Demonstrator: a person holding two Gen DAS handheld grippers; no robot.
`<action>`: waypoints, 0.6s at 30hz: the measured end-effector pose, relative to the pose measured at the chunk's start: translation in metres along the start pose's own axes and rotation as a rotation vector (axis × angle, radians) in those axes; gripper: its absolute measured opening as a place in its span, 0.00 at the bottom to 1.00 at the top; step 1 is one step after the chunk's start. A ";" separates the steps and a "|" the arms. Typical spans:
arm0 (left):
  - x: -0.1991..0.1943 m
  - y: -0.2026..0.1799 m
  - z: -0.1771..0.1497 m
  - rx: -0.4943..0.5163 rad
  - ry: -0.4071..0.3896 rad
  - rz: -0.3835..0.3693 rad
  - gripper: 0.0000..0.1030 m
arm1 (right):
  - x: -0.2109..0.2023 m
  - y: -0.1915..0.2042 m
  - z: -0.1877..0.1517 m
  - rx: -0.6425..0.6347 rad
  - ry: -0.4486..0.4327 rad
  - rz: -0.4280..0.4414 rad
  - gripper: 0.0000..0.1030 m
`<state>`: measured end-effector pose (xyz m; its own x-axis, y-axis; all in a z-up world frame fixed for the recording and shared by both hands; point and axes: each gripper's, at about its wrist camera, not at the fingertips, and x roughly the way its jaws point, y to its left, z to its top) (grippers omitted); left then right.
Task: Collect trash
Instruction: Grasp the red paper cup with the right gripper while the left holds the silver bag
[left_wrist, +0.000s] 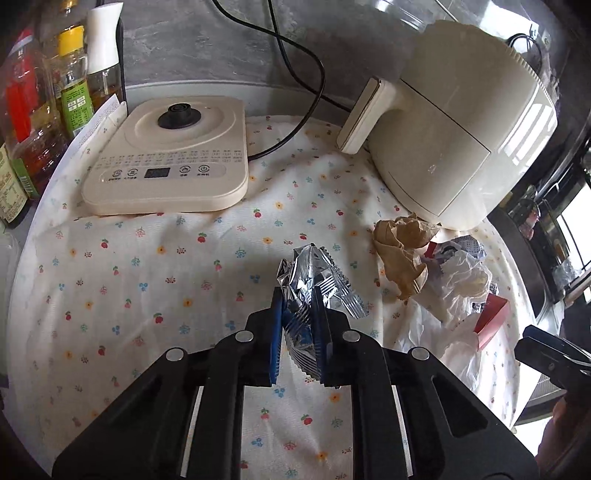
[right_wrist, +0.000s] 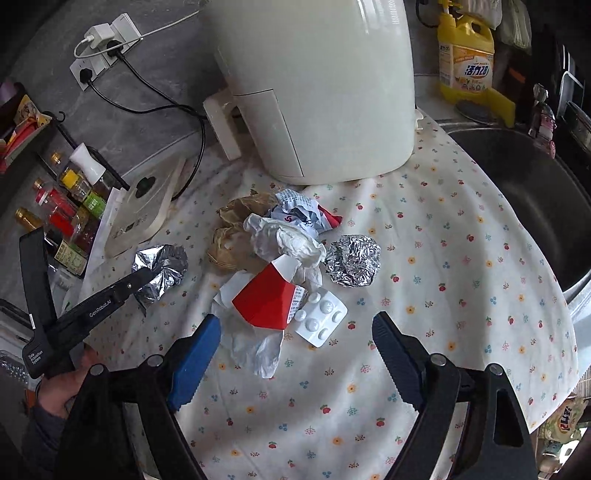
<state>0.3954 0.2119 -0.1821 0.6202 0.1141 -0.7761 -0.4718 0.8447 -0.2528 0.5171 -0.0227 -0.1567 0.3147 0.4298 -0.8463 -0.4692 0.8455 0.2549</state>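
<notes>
My left gripper (left_wrist: 297, 306) is shut on a crumpled silver foil wrapper (left_wrist: 314, 273), which sticks up between the blue pads. In the right wrist view the same left gripper (right_wrist: 147, 275) holds that wrapper (right_wrist: 162, 267) at the left. My right gripper (right_wrist: 295, 332) stands open above a heap of trash: a red and white carton (right_wrist: 266, 299), a white pill blister (right_wrist: 321, 319), crumpled white tissue (right_wrist: 291, 243), a foil ball (right_wrist: 352, 264), brown paper (right_wrist: 236, 218) and a printed wrapper (right_wrist: 299, 210). Nothing is between its fingers.
A cream air fryer (right_wrist: 317, 85) stands behind the heap. A kettle base (left_wrist: 170, 155) and several condiment bottles (left_wrist: 70, 88) sit at the left. A steel sink (right_wrist: 524, 184) lies at the right, a yellow detergent bottle (right_wrist: 465, 55) behind it. A floral cloth (right_wrist: 424, 295) covers the counter.
</notes>
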 end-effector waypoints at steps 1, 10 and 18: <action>-0.006 0.006 -0.001 -0.015 -0.010 0.003 0.14 | 0.005 0.003 0.003 -0.009 0.005 0.002 0.80; -0.039 0.045 -0.016 -0.088 -0.049 0.027 0.14 | 0.034 0.015 0.021 -0.003 0.061 0.030 0.32; -0.048 0.049 -0.020 -0.065 -0.065 -0.045 0.14 | 0.006 0.030 0.014 -0.013 -0.026 0.021 0.20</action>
<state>0.3297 0.2369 -0.1686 0.6800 0.1122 -0.7246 -0.4807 0.8144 -0.3251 0.5163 0.0094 -0.1472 0.3257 0.4560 -0.8282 -0.4866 0.8319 0.2667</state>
